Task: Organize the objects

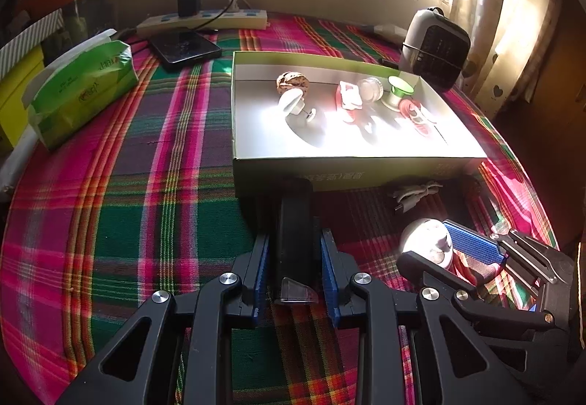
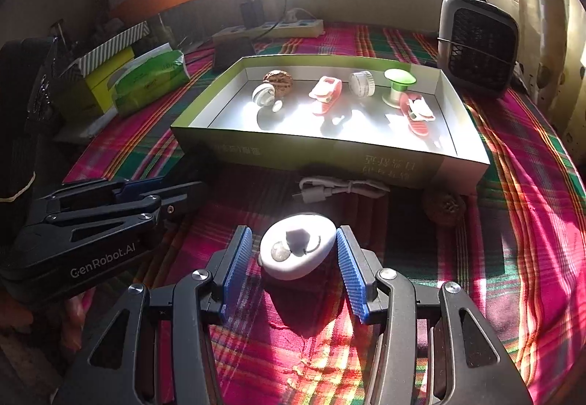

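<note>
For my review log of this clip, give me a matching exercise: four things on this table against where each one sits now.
1. black rectangular block
2. white oval puck
3. white coiled cable
4. brown walnut

A. inside the green cardboard tray
B. between the right gripper pads, not touching
C. on cloth before the tray
D. clamped in the left gripper

Pairs: 1-D, 2-B, 3-C, 4-A

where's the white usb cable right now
The white usb cable lies bundled on the plaid cloth just in front of the box's near wall, beyond the white oval object, with a walnut to its right.
</note>
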A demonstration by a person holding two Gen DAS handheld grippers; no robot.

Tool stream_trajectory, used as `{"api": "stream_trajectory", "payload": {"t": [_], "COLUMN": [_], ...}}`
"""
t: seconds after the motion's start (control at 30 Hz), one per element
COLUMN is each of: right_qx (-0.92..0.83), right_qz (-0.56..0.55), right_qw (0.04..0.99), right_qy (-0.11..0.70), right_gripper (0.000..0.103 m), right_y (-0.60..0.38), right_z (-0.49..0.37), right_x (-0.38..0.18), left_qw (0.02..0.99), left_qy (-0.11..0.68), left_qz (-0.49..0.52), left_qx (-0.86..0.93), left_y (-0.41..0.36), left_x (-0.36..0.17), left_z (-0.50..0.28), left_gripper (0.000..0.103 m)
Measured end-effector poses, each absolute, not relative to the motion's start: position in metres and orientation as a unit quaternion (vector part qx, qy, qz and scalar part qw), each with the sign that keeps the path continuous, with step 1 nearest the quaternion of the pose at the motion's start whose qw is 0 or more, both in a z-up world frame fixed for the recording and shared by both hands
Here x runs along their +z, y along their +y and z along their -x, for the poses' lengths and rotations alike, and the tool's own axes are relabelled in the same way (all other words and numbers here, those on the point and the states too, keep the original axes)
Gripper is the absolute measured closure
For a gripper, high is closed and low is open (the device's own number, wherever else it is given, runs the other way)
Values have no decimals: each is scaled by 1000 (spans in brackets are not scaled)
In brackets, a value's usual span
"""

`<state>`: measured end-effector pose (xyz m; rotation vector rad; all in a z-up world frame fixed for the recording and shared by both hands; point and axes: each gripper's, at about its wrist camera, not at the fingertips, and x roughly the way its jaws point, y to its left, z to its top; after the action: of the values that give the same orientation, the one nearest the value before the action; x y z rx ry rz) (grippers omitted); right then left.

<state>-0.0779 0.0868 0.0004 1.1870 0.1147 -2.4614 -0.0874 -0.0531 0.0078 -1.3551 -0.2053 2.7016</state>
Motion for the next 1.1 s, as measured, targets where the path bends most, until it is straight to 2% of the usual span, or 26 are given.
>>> {"api": "stream_trajectory", "payload": {"t": [0.4, 0.5, 1.1], "right_qx": [-886, -887, -886], "right_qz": [-427, -427, -427], "right_qw": [181, 177, 179], "right_qy": [8, 3, -19], "right_gripper": [55, 59, 60], "right_y": [97, 99, 109], "right_z": [82, 83, 82], "right_x": [1, 2, 2], "left_qw": [61, 64, 85], "left_qy": [-72, -74, -57], "left_qz": [446, 446, 458], "left_qx": [890, 890, 883], "left_y": [-54, -55, -56], "left_x": [8, 8, 9], "left_z": [88, 88, 93], "left_gripper": [78, 78, 78]}}
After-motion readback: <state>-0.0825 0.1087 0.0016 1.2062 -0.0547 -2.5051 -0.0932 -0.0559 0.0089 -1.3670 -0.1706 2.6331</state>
